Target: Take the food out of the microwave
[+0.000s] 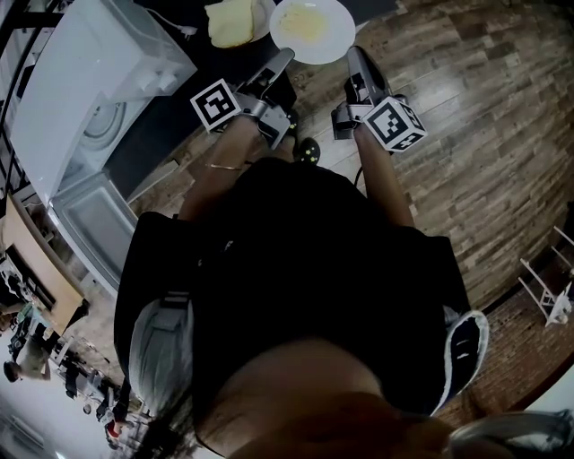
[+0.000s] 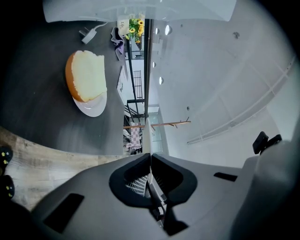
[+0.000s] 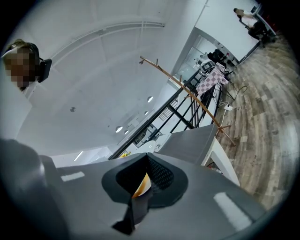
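In the head view a white plate with pale yellow food on it hangs between my two grippers, over the edge of a dark table. My left gripper is shut on the plate's left rim. My right gripper is shut on its right rim. The left gripper view shows the plate edge-on as a thin line running out of the closed left gripper. A yellowish sliver of plate rim sits pinched in the right gripper. The white microwave stands to the left with its door hanging open.
A piece of bread on a small plate lies on the dark table beside the microwave, with a white plug and cable behind it. Wood-plank floor spreads to the right, with a white rack at its edge.
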A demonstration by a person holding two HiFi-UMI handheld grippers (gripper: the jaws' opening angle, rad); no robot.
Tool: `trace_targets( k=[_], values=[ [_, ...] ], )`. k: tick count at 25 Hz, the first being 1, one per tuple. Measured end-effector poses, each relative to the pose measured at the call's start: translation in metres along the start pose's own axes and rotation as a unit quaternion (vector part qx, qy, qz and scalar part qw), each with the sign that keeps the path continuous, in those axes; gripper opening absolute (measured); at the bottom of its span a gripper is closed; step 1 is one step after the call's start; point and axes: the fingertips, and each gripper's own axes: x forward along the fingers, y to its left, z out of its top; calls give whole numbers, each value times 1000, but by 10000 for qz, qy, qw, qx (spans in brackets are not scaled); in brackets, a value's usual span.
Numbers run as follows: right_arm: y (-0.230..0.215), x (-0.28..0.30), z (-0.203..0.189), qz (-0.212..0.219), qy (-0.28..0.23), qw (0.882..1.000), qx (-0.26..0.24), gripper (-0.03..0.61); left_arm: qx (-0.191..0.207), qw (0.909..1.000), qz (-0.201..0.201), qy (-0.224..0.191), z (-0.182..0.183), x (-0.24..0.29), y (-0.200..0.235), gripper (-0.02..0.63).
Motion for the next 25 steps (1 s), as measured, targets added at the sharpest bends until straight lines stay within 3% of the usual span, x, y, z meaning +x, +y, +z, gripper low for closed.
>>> trace_targets(
  k=[9, 17, 25],
  values=[
    [-9, 30, 1, -184, -70, 9998, 36, -3, -98, 9998, -63, 150, 30, 18, 11, 11],
    [-18, 40, 10, -269, -91, 9996, 4, -3, -191, 9996, -90, 203, 34, 33, 14, 11],
    [-41, 61, 21, -10, 303, 9994, 164, -3, -211, 9995, 83, -239, 39, 55, 25, 12]
  ],
)
